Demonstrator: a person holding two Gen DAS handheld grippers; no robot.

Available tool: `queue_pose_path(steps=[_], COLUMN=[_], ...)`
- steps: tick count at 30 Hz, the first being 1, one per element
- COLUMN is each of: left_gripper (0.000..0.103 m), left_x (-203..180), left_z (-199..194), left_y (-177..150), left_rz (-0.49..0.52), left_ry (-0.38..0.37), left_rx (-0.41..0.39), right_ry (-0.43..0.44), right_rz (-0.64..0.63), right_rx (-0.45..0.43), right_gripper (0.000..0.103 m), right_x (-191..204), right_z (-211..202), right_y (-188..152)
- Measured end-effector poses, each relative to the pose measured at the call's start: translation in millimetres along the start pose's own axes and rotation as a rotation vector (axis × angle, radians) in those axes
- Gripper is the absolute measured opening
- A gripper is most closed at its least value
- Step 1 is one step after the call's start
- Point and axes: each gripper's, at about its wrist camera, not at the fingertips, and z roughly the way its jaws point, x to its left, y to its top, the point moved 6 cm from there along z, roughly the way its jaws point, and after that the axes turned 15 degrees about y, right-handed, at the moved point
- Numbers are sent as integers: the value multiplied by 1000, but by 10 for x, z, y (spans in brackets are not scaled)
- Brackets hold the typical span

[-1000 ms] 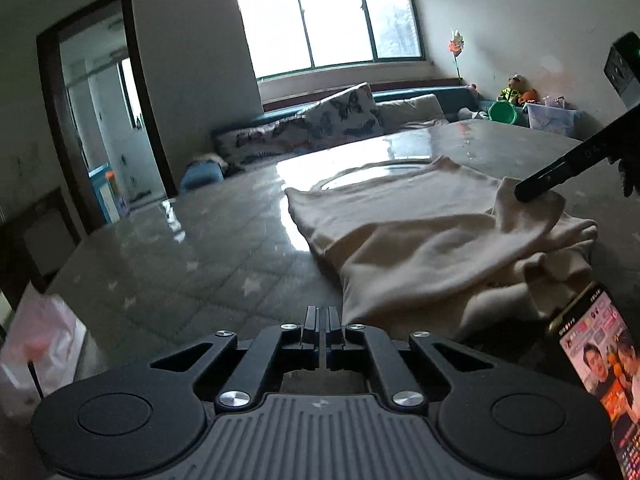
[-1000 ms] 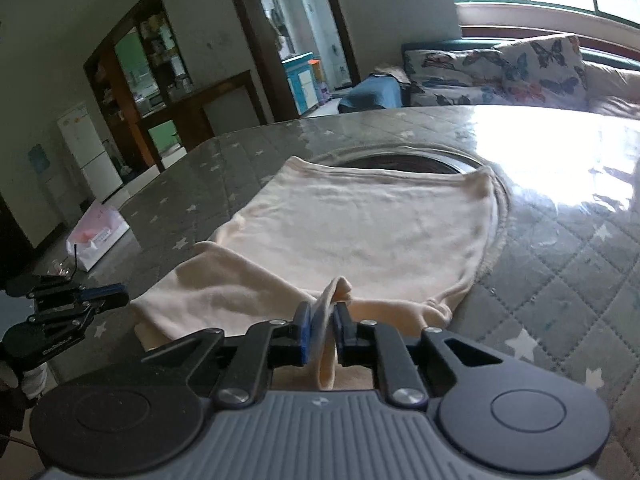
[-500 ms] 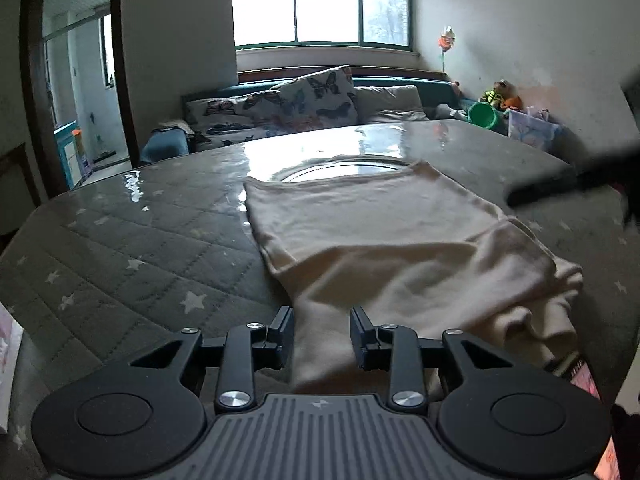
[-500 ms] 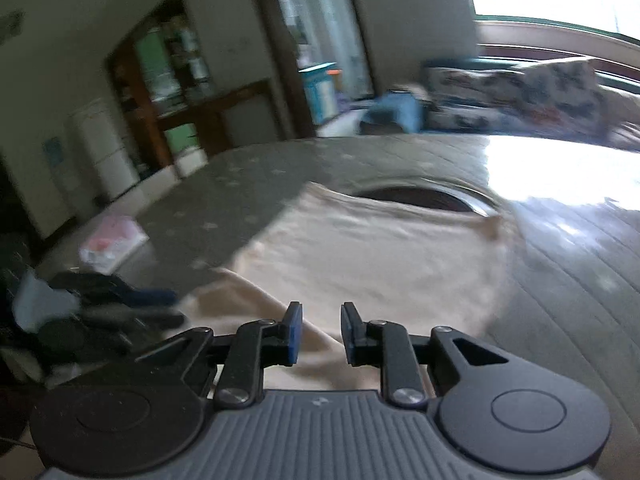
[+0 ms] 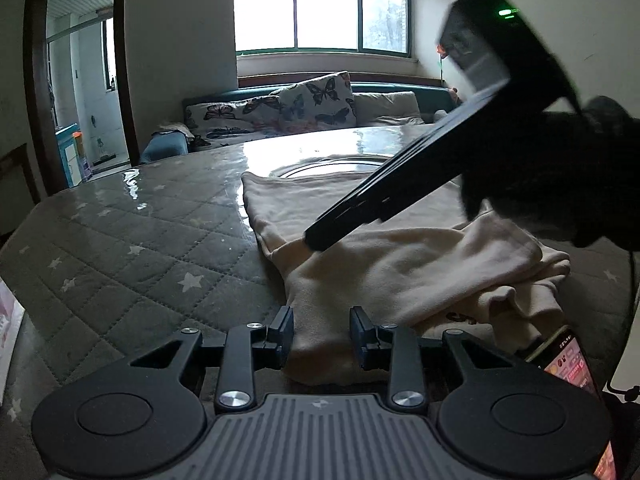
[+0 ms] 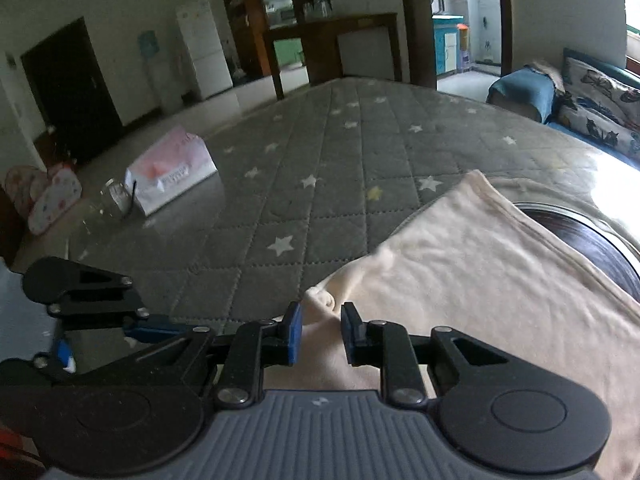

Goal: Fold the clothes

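Garment: cream soft knit garment (image 5: 400, 256) lies on the grey quilted star-patterned desk (image 5: 132, 240), its far hem flat near the round inset, its near part bunched in overlapping layers at the near edge, so it looks part-folded.
Left tongs (image 5: 321, 332): parted, holding nothing, straddling the near cloth edge, likely to pinch it.
Right tongs (image 6: 319, 330): parted, holding nothing, over a small rolled tip on the garment's left side.
Phone: lit smartphone (image 5: 568, 364) at the near right edge.

Cream garment (image 5: 400, 264) (image 6: 480, 280) — partly folded, rumpled, flat on quilted star-patterned table (image 5: 132, 240)
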Motion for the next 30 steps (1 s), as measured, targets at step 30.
queue_pose_path(steps=[30], left_gripper=[31], left_x=[201], left_z=[-167], left_y=[28], left_rz=[15], left_ry=[28], left_rx=[-7], right_ry=[21], right_rz=[45], right_rx=[-130], right_gripper=[13], right_x=[-120], right_z=[-488], right_y=[130])
